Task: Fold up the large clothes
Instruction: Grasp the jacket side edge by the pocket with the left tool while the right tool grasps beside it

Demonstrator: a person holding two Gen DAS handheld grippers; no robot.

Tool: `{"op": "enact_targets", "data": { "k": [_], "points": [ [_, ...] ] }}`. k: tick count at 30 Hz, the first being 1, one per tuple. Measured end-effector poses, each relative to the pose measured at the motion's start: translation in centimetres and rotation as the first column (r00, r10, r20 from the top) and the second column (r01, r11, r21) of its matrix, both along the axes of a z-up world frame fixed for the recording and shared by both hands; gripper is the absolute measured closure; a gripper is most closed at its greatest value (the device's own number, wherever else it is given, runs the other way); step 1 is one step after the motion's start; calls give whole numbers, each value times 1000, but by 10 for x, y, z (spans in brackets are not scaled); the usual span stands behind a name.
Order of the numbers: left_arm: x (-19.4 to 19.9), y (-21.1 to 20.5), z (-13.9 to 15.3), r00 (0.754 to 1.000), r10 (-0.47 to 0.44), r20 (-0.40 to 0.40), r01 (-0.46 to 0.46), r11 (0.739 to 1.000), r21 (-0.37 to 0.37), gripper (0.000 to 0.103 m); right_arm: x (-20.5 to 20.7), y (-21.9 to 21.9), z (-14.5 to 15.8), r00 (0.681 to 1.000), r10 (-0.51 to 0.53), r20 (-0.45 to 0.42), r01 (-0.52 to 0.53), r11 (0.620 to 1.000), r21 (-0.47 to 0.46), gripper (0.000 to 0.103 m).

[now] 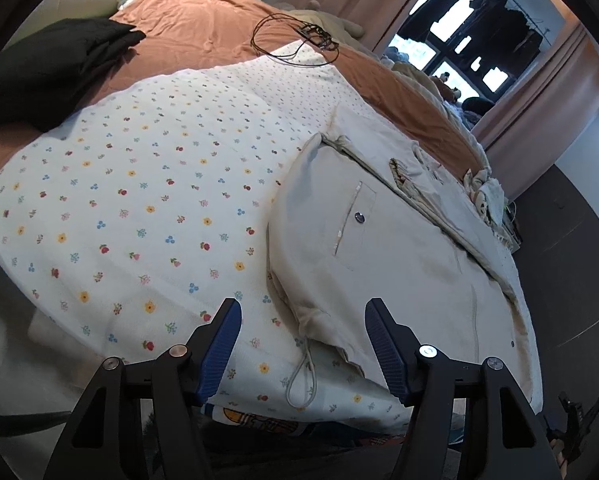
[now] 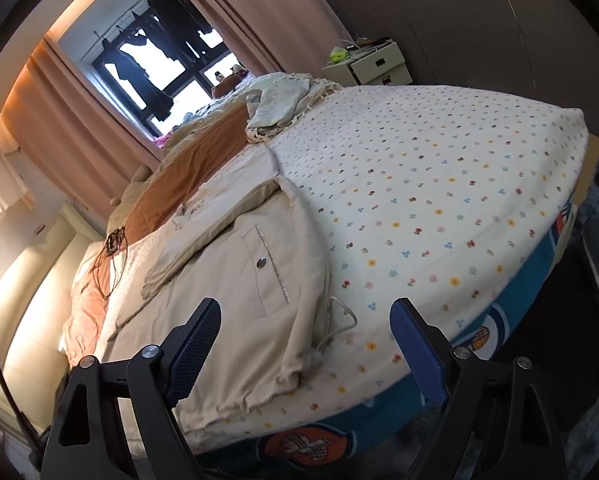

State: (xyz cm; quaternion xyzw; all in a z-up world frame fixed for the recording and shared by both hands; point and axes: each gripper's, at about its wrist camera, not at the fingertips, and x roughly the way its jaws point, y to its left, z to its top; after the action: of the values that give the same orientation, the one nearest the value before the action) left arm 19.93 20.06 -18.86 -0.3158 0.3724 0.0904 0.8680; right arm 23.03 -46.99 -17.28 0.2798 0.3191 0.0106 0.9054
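A large cream jacket (image 1: 399,248) lies flat on the flowered blanket (image 1: 139,200) near the bed's front edge. It shows a flap pocket with a snap (image 1: 358,218) and a loose drawstring loop (image 1: 303,380) at the hem. My left gripper (image 1: 303,306) hovers open over the hem's corner, and its pads do not press on the cloth. In the right wrist view the same jacket (image 2: 227,280) lies left of centre, its cord (image 2: 339,320) trailing onto the blanket (image 2: 439,200). My right gripper (image 2: 305,304) is open wide above the hem's edge, holding nothing.
A black garment (image 1: 47,72) sits on the orange duvet (image 1: 203,20) at the back left. A coil of cables (image 1: 295,40) lies further back. A heap of light cloths (image 2: 279,104) lies at the far side, a nightstand (image 2: 379,64) beyond. Curtains frame a window (image 2: 159,68).
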Motion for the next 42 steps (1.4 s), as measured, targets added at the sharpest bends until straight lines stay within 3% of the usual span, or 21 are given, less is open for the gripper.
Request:
{"op": "enact_targets", "data": {
  "k": [7, 9, 12, 15, 20, 24, 26, 31, 35, 38, 42],
  "points": [
    [30, 19, -32, 998, 6, -62, -12, 995, -98, 44, 31, 7, -17, 999, 23, -36, -21, 998, 54, 20],
    [34, 23, -43, 996, 16, -84, -29, 988, -154, 51, 38, 9, -25, 998, 29, -59, -25, 997, 70, 21],
    [34, 25, -48, 998, 8, -64, -22, 976, -215, 51, 46, 10, -42, 991, 43, -123, -29, 994, 109, 32],
    [37, 23, -47, 998, -23, -63, 7, 971, -239, 51, 47, 11, -57, 989, 87, -122, -60, 977, 207, 33],
    [37, 22, -56, 998, -60, -12, 51, 924, -380, 51, 44, 17, -68, 982, 159, -98, -117, 934, 338, 33],
    [30, 26, -53, 996, -42, 84, 77, 877, -474, 51, 34, 7, -58, 984, 175, 32, -171, 876, 451, 33],
    [29, 29, -51, 995, -25, 95, 68, 874, -481, 51, 32, 3, -52, 988, 151, 42, -155, 897, 414, 33],
    [34, 28, -47, 998, -22, 63, 47, 897, -439, 51, 35, 1, -61, 994, 102, -28, -86, 935, 343, 33],
    [35, 29, -47, 1000, -4, 5, 5, 934, -358, 51, 45, 0, -72, 993, 84, -79, -58, 955, 289, 33],
    [37, 25, -51, 1000, -16, 4, 16, 934, -357, 51, 54, 0, -76, 990, 99, -100, -65, 952, 300, 33],
    [50, 20, -55, 999, -34, 12, 36, 923, -383, 51, 60, 7, -84, 983, 162, -84, -117, 914, 389, 33]
  ]
}}
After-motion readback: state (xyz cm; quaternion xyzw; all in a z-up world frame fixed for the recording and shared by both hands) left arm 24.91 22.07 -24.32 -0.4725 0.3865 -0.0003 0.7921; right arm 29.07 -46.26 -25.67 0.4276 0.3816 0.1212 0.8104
